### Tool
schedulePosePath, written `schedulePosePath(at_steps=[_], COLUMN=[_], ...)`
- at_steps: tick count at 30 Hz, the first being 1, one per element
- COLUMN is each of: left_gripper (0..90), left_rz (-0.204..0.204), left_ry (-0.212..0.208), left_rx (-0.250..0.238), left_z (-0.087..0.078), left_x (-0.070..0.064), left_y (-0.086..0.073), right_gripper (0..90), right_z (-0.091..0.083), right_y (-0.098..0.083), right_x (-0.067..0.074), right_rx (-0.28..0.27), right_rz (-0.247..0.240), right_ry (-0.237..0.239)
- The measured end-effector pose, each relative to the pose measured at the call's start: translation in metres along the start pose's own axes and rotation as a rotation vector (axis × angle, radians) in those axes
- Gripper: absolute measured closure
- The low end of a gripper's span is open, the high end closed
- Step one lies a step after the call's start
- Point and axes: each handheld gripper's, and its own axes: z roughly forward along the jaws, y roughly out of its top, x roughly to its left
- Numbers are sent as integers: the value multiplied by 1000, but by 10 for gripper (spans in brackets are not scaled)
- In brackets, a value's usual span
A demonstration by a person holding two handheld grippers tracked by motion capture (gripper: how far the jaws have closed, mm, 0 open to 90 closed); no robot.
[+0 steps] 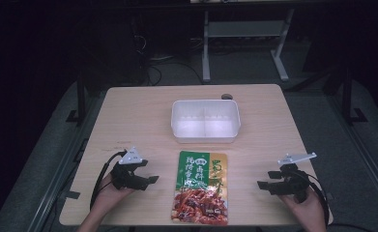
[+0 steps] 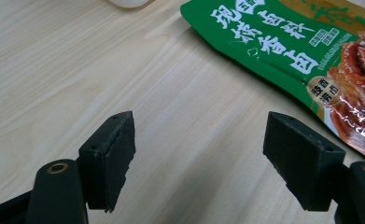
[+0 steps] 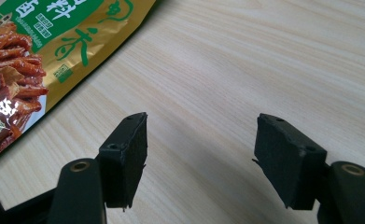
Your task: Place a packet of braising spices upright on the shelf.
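Observation:
A green and gold food pouch (image 1: 201, 187) printed with red meat lies flat near the table's front edge, between my two grippers. My left gripper (image 1: 150, 181) rests to its left, open, with bare wood between its jaws. In the left gripper view the pouch (image 2: 301, 51) fills the upper right, beyond the open gripper (image 2: 201, 161). My right gripper (image 1: 266, 182) sits to the pouch's right, also open and empty. The right gripper view has the pouch (image 3: 40, 51) at upper left, ahead of the gripper (image 3: 201, 158).
A white plastic tray (image 1: 205, 136) with two compartments stands behind the pouch at the table's middle. A small dark round object (image 1: 226, 96) lies at the far edge. Table legs and cables stand on the dark floor beyond.

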Motion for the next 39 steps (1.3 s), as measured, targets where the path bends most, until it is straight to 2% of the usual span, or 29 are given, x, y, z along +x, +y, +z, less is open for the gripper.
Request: schedulePosePath(at_steps=[10, 24, 28, 33, 39], left_gripper=[251, 255, 259, 263, 307], left_rz=[30, 75, 91, 100, 134], left_ry=[-30, -69, -82, -101, -130], left_rx=[6, 24, 31, 34, 42], left_z=[7, 21, 24, 29, 35], left_x=[-11, -28, -33, -38, -49], left_y=[5, 15, 18, 20, 24], right_gripper=[332, 324, 325, 326, 331], right_z=[6, 18, 25, 37, 53], right_y=[7, 30, 46, 66, 86], right_x=[8, 20, 28, 34, 37], right_rx=[0, 8, 13, 22, 61], right_rz=[-17, -64, -101, -124, -122], right_ry=[21, 43, 39, 47, 53])
